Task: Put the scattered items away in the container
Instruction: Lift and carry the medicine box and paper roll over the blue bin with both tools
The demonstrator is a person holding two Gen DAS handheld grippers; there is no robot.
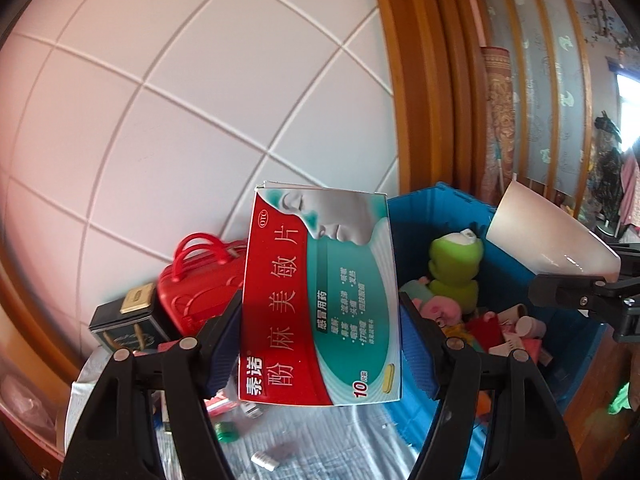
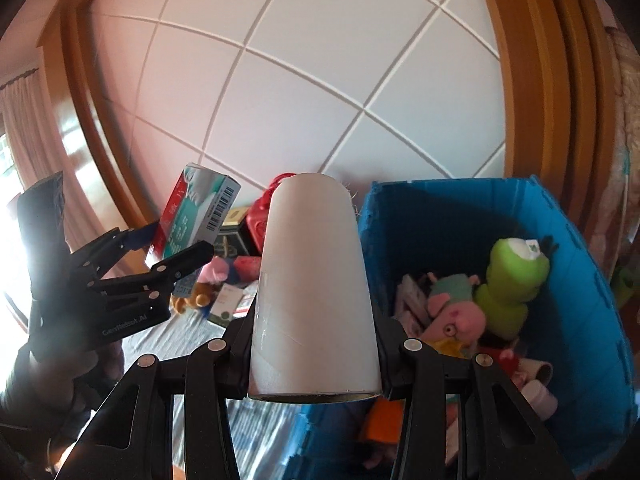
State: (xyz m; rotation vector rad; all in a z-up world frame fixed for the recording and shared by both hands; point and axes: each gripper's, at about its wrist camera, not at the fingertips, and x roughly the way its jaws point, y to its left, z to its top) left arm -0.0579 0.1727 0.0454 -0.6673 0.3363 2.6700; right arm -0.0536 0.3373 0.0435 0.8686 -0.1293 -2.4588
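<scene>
— How was the light?

— Daylight, bright. In the right wrist view a window at the far left edge blew out to white and washed over the left gripper point(image 2: 168, 248), leaving it hazy. A pink cast tinted the tiled wall point(image 2: 320, 92) on that side.

— Any shadows?

— The inner walls of the blue bin point(image 2: 448, 224) lay in deep shadow. A small glare spot sat on the white roll point(image 1: 560, 236).

— Sharpness?

— The medicine box point(image 1: 320, 300) read crisp; the red case point(image 1: 200, 280) was smeared. Both fisheyes bowed the wooden frame point(image 1: 404, 80), with dark corners.
</scene>
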